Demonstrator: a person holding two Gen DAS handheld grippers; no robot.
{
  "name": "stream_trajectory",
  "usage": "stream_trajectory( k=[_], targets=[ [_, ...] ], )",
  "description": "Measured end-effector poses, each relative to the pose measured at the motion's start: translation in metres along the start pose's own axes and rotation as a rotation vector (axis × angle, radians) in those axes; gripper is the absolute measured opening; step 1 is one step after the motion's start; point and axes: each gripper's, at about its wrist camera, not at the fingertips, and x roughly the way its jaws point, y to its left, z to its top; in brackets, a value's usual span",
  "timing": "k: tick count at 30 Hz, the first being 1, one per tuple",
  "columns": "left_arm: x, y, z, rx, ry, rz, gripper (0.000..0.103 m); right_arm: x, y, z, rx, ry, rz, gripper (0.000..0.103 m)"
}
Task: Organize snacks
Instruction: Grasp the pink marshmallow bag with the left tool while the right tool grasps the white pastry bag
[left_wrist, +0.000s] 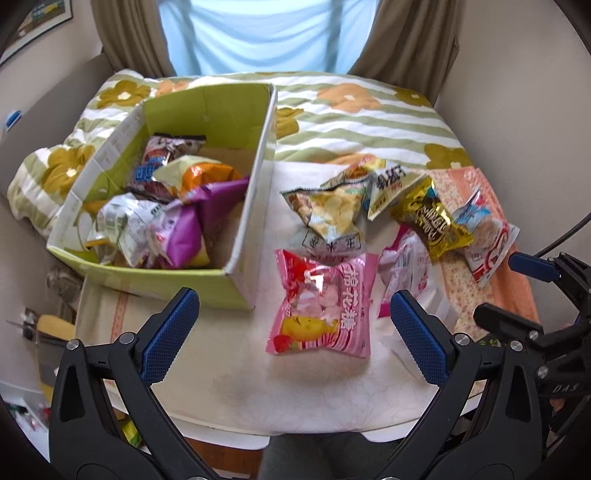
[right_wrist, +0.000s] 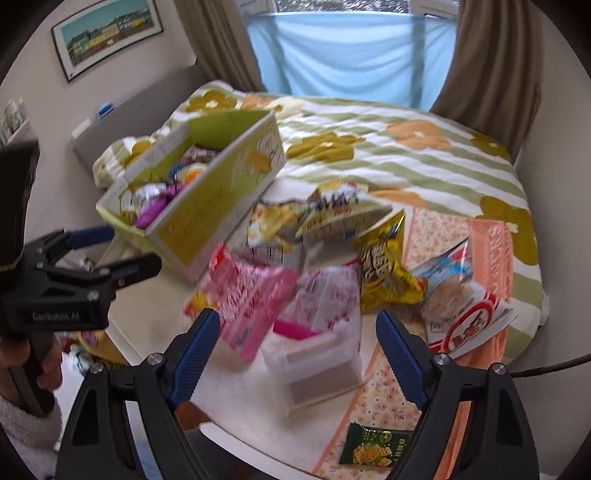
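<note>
a home bedroom: quilted bed (right_wrist: 406, 162), curtains (right_wrist: 491, 66), framed picture (right_wrist: 107, 37).

The left wrist view looks steeply down from close above the near edge of the bench (left_wrist: 229, 387), facing the far window, with the green box (left_wrist: 166, 277) at left. The right wrist view sits slightly further right, facing the same way. Both share the box (right_wrist: 207, 221), the loose snack packets (left_wrist: 325, 306) and the flowered bed (right_wrist: 424, 147) beyond.

Box (left_wrist: 236, 291) of snacks left, loose packets (left_wrist: 325, 214) right of it, all on table (left_wrist: 236, 384).
</note>
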Motion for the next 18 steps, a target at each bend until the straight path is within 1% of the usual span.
stream_trajectory(
  k=[3, 5, 6, 7, 11, 15, 18],
  targets=[
    [0.02, -0.005, -0.012, 0.016, 0.016, 0.006, 0.102, 0.016, -0.007, -0.017, 0.0, 0.017, 0.007, 0.084],
    [0.034, -0.007, -0.019, 0.03, 0.028, 0.007, 0.102, 0.026, -0.011, -0.027, 0.005, 0.018, 0.001, 0.088],
    [0.04, -0.008, -0.022, 0.033, 0.035, 0.005, 0.102, 0.03, -0.012, -0.032, 0.003, 0.017, -0.002, 0.099],
    [0.047, -0.009, -0.026, 0.036, 0.041, -0.002, 0.102, 0.034, -0.012, -0.036, -0.007, 0.016, -0.007, 0.103],
    [0.073, -0.016, -0.033, 0.038, 0.063, -0.024, 0.102, 0.044, -0.009, -0.049, -0.071, -0.003, -0.018, 0.103],
    [0.092, -0.028, -0.037, 0.054, 0.06, -0.034, 0.102, 0.058, -0.007, -0.056, -0.111, 0.046, -0.041, 0.103],
    [0.104, -0.037, -0.037, 0.065, 0.056, -0.02, 0.102, 0.065, -0.007, -0.06, -0.13, 0.069, -0.062, 0.103]
  ],
)
